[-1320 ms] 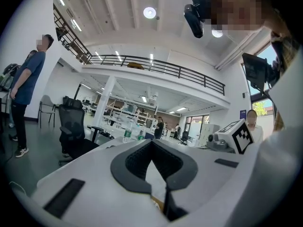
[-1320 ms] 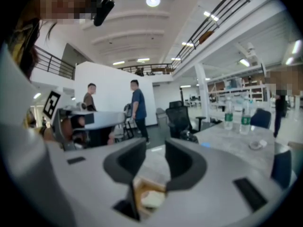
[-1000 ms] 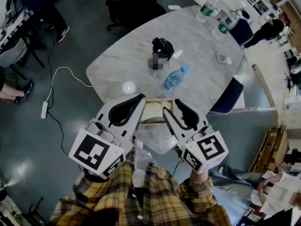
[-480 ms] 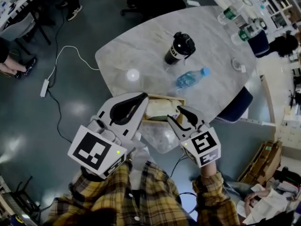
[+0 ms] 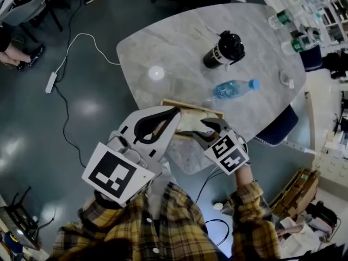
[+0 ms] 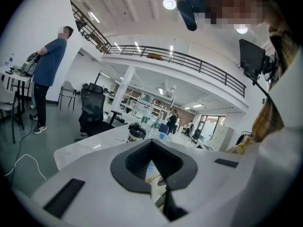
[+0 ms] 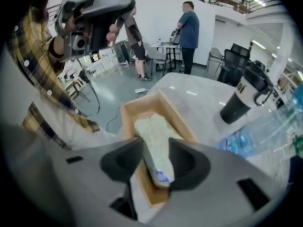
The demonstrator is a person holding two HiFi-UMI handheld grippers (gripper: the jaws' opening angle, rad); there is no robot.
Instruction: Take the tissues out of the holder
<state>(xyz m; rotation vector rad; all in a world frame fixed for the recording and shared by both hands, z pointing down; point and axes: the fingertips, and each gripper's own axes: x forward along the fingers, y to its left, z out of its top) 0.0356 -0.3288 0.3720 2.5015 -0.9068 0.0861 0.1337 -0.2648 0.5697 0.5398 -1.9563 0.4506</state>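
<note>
A wooden holder stands at the near edge of the marble table, with a pale tissue pack lying in it. My right gripper reaches into the holder's near end. In the right gripper view the holder opens ahead, and the right gripper has both pads against the near end of the tissue pack, shut on it. My left gripper hovers just left of the holder with its tips together and nothing in them. In the left gripper view the left gripper shows only a thin slit.
A black tumbler and a lying water bottle sit beyond the holder, also seen as the tumbler and bottle to its right. More bottles stand at the far edge. A blue chair is at the right, a cable on the floor.
My right gripper has moved forward into the holder and its jaws have come in on the tissue pack. The left gripper stays shut beside the holder.
</note>
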